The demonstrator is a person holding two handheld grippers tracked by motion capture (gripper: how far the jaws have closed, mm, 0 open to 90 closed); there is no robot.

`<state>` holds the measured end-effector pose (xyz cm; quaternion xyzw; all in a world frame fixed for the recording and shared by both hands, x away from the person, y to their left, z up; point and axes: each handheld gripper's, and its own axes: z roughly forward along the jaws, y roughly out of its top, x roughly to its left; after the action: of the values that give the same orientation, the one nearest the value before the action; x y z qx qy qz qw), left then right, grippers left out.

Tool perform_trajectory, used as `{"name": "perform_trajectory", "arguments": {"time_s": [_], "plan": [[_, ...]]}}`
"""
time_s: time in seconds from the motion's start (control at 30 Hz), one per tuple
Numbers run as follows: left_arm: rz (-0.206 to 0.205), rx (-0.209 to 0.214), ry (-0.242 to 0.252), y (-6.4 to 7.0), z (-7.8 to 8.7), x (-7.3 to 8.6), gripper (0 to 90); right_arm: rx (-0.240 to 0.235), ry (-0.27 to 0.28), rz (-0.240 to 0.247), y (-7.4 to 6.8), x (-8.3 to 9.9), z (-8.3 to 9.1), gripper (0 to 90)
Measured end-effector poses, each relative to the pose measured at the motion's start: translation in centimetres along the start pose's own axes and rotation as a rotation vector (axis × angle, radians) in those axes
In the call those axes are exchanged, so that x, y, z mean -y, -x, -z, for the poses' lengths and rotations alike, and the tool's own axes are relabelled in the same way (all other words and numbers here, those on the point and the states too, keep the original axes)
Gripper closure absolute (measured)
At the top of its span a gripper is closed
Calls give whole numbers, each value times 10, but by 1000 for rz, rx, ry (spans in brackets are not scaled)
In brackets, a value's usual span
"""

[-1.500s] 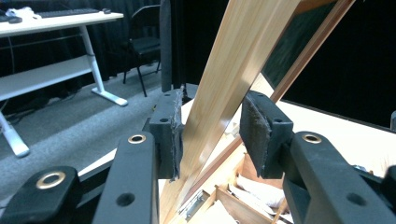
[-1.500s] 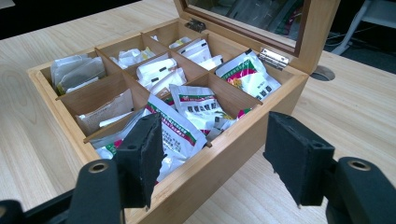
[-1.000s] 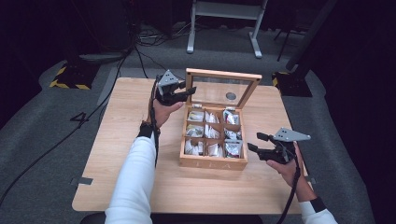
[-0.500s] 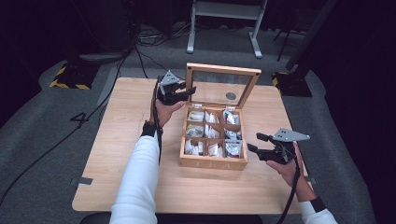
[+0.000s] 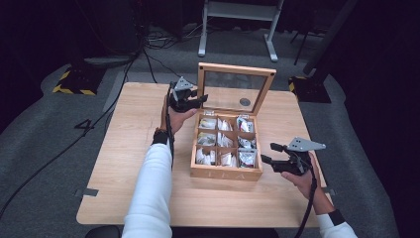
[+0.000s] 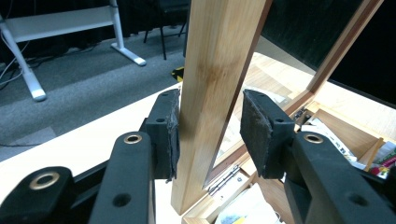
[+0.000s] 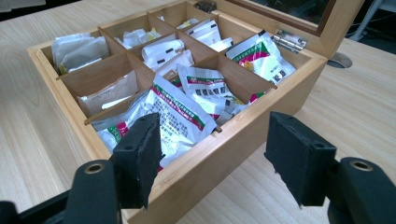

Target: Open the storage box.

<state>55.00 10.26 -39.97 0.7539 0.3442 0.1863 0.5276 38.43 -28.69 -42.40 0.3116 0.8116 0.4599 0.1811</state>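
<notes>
Little has shifted over the last second: the lid (image 5: 236, 89) stands a touch more upright than before, and both hands sit where they were. Left gripper (image 5: 195, 100) is up at the lid's left edge, its jaws straddling the wooden frame (image 6: 212, 93). One pad (image 6: 170, 135) lies against the wood, while the other pad (image 6: 257, 133) stands just off it, so I judge this a loose hold rather than a firm clamp, guiding the lid rather than squeezing it.

Right gripper (image 5: 270, 153) hangs beside the box's (image 5: 225, 173) right front corner, jaws spread wide with nothing between them. Straight ahead of it, over the near wall of the box (image 7: 224, 144), lies a white packet with red and green print (image 7: 173, 116), tucked in the closest compartment. More packets fill the compartments beyond, and the hinge (image 7: 289, 41) shows at the far side.

With the lid standing open and steadied, the box looks ready for picking. The likely next move is for the free gripper to go forward and down over the wall onto that nearest packet.
</notes>
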Motion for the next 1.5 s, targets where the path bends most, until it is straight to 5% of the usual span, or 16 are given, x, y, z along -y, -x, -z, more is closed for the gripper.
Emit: {"name": "perform_trajectory", "arguments": {"time_s": [0.9,1.5], "plan": [[25,-84,-90,-4,-15,16,624,-2,-47,16,-3,5,-8,353],[43,-88,-150,-6,-23,29,625,-8,-51,19,-4,6,-10,353]]}}
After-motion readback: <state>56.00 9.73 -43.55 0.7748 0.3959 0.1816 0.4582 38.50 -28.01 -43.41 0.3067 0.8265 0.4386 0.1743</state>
